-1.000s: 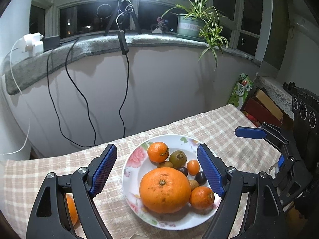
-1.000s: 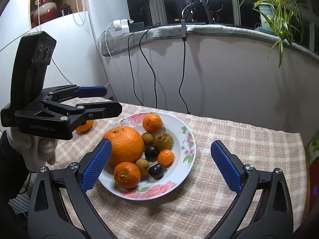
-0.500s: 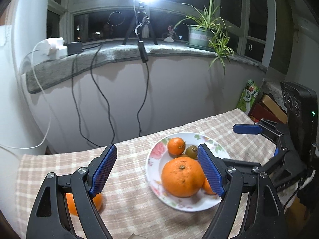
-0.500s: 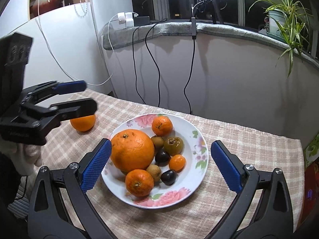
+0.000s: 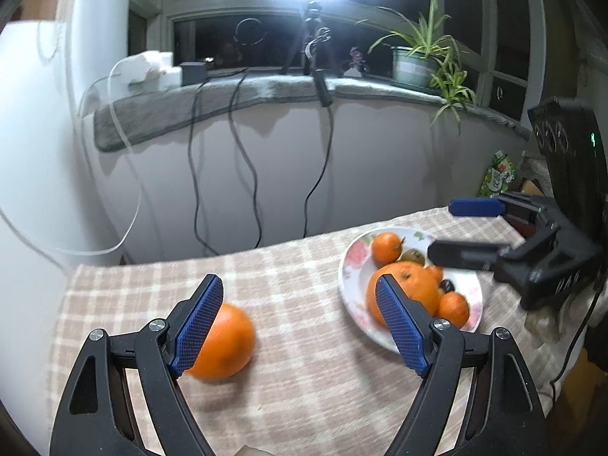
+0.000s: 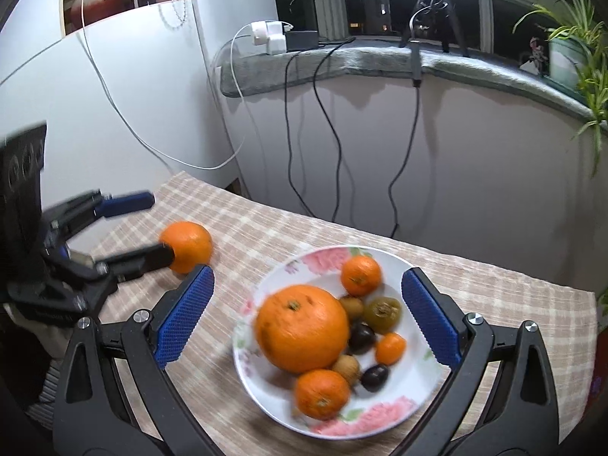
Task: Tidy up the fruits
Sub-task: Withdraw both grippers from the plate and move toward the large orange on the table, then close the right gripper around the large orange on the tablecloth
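Note:
A white floral plate (image 6: 395, 418) holds a big orange (image 6: 302, 326), small oranges, a green fruit (image 6: 382, 313) and several small dark and brown fruits. It also shows in the left wrist view (image 5: 353, 285). A loose orange (image 5: 224, 342) lies on the checked tablecloth left of the plate, also seen in the right wrist view (image 6: 188, 245). My left gripper (image 5: 300, 326) is open and empty, its left finger just beside the loose orange. My right gripper (image 6: 307, 313) is open and empty, hovering over the plate.
The checked tablecloth (image 5: 304, 266) covers the table, which ends at a white wall with hanging black cables (image 5: 247, 167). A potted plant (image 5: 418, 60) and a tripod stand on the sill. Boxes (image 5: 497, 174) sit past the table's right edge.
My left gripper has swung left from over the plate toward the loose orange, which now sits by its left finger. My right gripper has moved in closer over the plate.

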`<action>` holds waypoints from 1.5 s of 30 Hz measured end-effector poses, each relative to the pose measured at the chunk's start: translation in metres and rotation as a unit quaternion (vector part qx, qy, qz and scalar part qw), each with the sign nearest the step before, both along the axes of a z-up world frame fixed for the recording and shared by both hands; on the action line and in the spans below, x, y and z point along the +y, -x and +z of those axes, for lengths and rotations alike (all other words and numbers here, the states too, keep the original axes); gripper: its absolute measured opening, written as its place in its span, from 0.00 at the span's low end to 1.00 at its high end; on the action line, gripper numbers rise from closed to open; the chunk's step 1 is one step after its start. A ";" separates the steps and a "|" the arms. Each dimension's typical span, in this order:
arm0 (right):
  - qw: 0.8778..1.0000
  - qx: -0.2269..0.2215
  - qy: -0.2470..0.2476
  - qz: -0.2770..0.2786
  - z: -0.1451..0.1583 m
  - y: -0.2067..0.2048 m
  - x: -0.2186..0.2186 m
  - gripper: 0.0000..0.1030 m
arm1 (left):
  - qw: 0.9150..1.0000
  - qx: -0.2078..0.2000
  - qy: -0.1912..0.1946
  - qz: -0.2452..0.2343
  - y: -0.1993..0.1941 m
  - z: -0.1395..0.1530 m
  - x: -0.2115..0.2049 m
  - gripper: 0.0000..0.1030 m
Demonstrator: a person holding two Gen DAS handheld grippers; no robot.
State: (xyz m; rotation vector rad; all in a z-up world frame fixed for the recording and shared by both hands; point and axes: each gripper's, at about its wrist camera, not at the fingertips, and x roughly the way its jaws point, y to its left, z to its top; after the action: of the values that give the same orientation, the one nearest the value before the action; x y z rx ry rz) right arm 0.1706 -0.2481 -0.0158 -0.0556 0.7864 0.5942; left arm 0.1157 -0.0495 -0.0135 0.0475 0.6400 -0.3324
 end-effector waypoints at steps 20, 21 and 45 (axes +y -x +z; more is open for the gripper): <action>0.990 0.113 -0.038 0.078 -0.019 -0.040 0.098 0.98 | 0.991 0.081 0.087 0.055 0.000 -0.049 0.066 0.80; 0.988 0.123 -0.041 0.080 -0.021 -0.042 0.101 0.98 | 0.990 0.086 0.095 0.058 -0.002 -0.051 0.069 0.80; 0.956 0.272 -0.063 0.086 -0.096 -0.061 0.159 0.86 | 0.981 0.123 0.138 0.066 -0.022 -0.073 0.080 0.79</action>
State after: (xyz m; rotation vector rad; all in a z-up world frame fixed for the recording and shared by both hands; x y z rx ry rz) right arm 0.2316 -0.0889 -0.1122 0.1661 1.2848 0.8398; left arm 0.1375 0.0303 -0.0868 -0.3050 0.8318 -0.2987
